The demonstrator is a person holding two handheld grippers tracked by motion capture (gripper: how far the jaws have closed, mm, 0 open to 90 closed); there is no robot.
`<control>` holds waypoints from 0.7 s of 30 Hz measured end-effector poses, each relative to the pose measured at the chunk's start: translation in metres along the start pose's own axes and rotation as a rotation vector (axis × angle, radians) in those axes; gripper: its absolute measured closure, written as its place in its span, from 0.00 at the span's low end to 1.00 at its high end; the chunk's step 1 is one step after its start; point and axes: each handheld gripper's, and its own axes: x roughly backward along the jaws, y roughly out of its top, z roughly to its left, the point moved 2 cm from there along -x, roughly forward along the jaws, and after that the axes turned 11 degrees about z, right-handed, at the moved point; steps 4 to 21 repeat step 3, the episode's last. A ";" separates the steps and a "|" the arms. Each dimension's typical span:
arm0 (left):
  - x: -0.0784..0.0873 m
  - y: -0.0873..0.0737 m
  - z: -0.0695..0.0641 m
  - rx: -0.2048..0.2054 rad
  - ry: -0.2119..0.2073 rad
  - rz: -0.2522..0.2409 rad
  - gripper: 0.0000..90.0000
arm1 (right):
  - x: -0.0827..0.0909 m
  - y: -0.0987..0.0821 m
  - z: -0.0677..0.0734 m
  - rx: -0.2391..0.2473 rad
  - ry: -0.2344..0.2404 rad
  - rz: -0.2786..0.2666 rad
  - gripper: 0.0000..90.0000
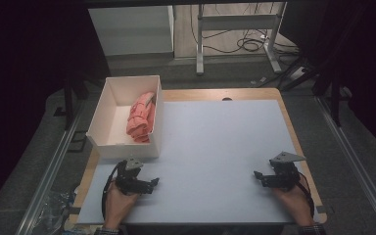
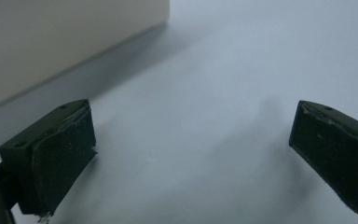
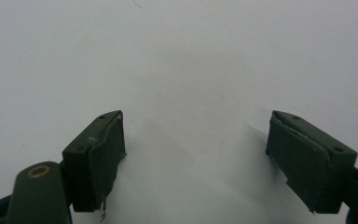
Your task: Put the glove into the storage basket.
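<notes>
Jaws of both grippers stand wide apart with nothing between them; in the left gripper view the black pads frame bare bench, and the right gripper view shows the same. The left gripper (image 1: 152, 183) rests low on the near left of the bench, just near of the white box (image 1: 108, 103); the right gripper (image 1: 258, 177) sits at the near right, well apart from it, each held in a hand at the near edge. Inside the box lies the pink cloth (image 1: 141, 117), bundled or folded against the right wall; it looks put away there, which would explain why both grippers are empty and parked at the near edge, as if the stowing is finished. The box stands at the far left corner of the pale sheet (image 1: 215, 147) covering the bench, out of the working space. No brand, label or writing can be read on the box, the cloth or the grippers.
</notes>
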 end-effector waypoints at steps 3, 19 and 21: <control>0.000 0.001 0.000 0.008 -0.007 0.002 0.00 | 0.000 0.000 0.000 0.001 -0.001 0.000 0.22; 0.000 0.001 0.000 0.008 -0.007 0.002 0.00 | 0.000 0.000 0.000 0.001 -0.001 0.000 0.22; 0.000 0.001 0.000 0.008 -0.007 0.002 0.00 | 0.000 0.000 0.000 0.001 -0.001 0.000 0.22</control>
